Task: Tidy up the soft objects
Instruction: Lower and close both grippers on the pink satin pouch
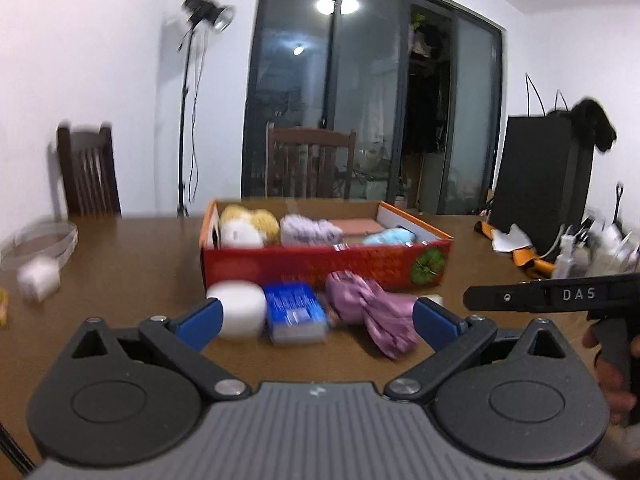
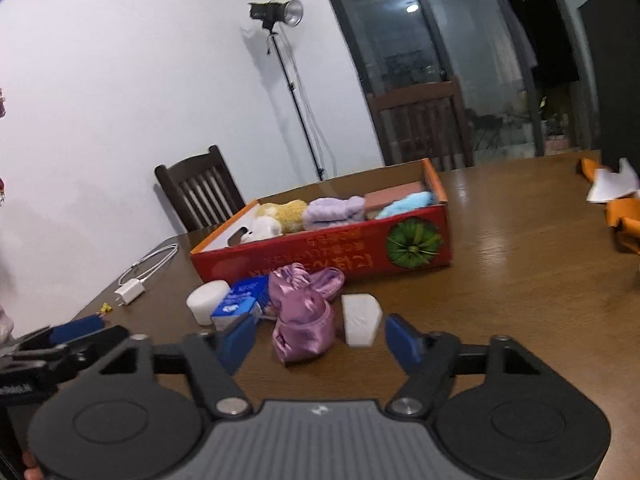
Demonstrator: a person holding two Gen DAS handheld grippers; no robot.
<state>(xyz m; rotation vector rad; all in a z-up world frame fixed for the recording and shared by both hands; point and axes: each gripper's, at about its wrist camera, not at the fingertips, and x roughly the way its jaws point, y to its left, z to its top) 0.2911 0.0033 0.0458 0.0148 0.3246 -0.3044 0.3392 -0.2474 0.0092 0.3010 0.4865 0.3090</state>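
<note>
A red cardboard box (image 1: pixel 328 266) stands on the brown table and holds a yellow plush (image 1: pixel 250 222), a lilac towel (image 1: pixel 308 230) and a light blue cloth (image 1: pixel 390 236). In front of it lie a white round pad (image 1: pixel 240 310), a blue tissue pack (image 1: pixel 296 312) and a pink satin cloth (image 1: pixel 368 312). My left gripper (image 1: pixel 318 322) is open just short of them, touching none. In the right wrist view the pink satin cloth (image 2: pixel 304 320) and a white wedge sponge (image 2: pixel 360 320) lie just ahead of my open right gripper (image 2: pixel 322 342), whose pads press on nothing.
A white charger with cable (image 2: pixel 132 290) lies on the table's left side. Orange items and paper (image 2: pixel 616 200) and a black bag (image 1: pixel 540 176) are on the right. Wooden chairs (image 2: pixel 200 188) stand behind the table, and a light stand (image 2: pixel 276 16) by the wall.
</note>
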